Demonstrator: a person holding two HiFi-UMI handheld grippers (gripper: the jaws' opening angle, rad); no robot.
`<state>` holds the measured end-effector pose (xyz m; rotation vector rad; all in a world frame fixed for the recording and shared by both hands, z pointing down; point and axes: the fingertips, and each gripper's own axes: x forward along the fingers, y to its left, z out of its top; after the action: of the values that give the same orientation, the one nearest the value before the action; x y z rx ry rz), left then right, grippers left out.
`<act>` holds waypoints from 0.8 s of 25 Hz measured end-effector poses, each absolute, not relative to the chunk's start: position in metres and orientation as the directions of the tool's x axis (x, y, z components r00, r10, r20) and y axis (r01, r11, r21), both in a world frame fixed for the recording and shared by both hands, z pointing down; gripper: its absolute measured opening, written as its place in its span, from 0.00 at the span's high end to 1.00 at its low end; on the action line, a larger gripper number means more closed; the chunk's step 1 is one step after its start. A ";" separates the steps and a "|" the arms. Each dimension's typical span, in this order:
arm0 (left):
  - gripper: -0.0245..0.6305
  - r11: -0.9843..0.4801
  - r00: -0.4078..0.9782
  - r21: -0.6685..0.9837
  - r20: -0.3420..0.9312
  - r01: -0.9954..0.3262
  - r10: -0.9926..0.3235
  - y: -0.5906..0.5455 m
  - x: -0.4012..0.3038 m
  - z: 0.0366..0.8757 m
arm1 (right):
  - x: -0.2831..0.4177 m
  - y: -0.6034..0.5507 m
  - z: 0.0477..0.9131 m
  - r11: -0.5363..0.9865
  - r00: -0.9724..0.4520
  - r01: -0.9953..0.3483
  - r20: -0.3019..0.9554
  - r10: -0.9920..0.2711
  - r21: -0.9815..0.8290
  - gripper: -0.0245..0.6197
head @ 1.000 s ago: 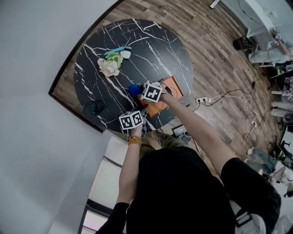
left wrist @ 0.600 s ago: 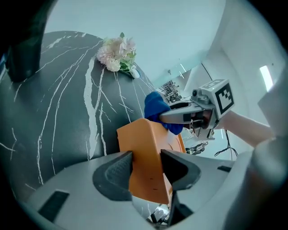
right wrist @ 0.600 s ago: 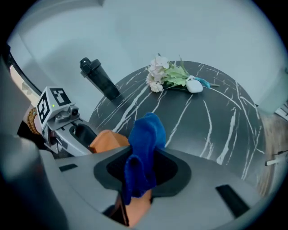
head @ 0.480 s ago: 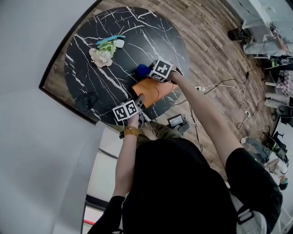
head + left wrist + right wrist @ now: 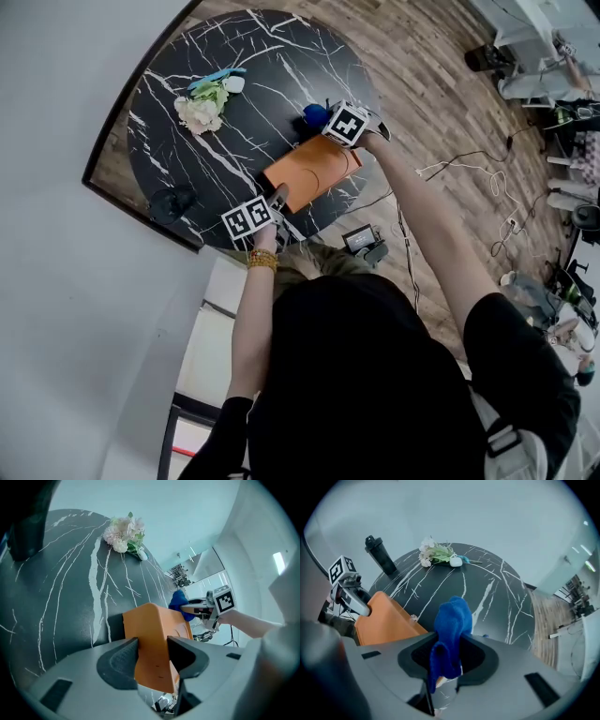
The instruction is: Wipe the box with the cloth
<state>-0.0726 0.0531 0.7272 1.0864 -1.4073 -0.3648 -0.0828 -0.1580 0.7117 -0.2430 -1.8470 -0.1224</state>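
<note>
Black marble-veined round table (image 5: pixel 281 56) over wood flooring, head view: the right gripper (image 5: pixel 325 119) has swept its blue cloth (image 5: pixel 315 115) across the orange box (image 5: pixel 309 171), from the near side to the far corner. The left gripper (image 5: pixel 278 199) stays at the near edge.

Left gripper view: both pads pinch the box's near wall, steadying it.

Right gripper view: the jaws have just been closing, squeezed tight on the bunched cloth, which hangs beside the box over bare table. That looks like 1 pass finished; another needs a return.
</note>
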 end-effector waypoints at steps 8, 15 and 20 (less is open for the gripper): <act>0.68 0.540 0.182 0.762 0.624 -0.358 -0.760 0.055 -0.072 0.727 | -0.061 -0.192 0.703 0.994 -0.437 -0.070 0.899 0.042 -0.080 0.80; 0.69 0.562 0.176 0.738 0.651 -0.374 -0.738 0.057 -0.073 0.726 | -0.010 -0.206 0.702 0.873 -0.589 -0.392 0.808 0.005 -0.291 0.80; 0.70 0.575 0.173 0.725 0.666 -0.379 -0.725 0.056 -0.072 0.726 | 0.043 -0.188 0.717 0.827 -0.609 -0.442 0.793 0.008 -0.347 0.81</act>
<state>-0.0724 0.0564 0.7259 1.0081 -1.4402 -0.3162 0.0430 -0.1884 0.7173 0.3170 -2.1437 0.6634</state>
